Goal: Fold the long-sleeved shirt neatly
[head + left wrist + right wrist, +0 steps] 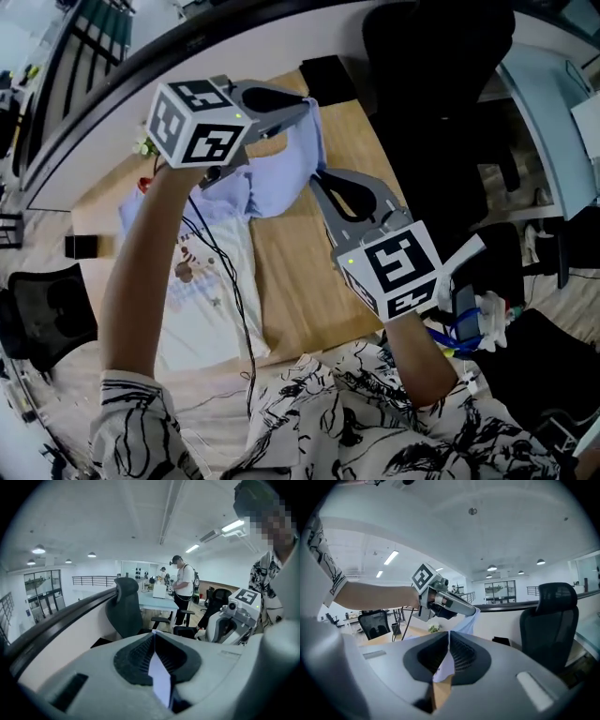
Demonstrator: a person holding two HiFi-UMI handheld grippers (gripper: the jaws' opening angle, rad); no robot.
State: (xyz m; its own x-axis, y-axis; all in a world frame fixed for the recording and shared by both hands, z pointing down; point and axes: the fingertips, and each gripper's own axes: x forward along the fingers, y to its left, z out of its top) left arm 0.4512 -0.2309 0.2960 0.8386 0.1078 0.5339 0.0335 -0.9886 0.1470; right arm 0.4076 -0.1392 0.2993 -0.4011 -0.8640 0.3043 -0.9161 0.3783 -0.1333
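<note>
Where the head view looks down, a wooden tabletop (300, 272) sits inside a curved white partition (94, 155), with a black office chair (441, 84) at upper right. The long-sleeved shirt (277, 173) lies at centre-left, its pale blue end held up by the left tool (306, 107) and right tool (317, 178). A small print (187, 267) is too small to read. The left gripper view shows jaws clamped on a cloth fold, with ceiling lights above. The right gripper view shows the same pinch, with square markers on the other tool's cube.
</note>
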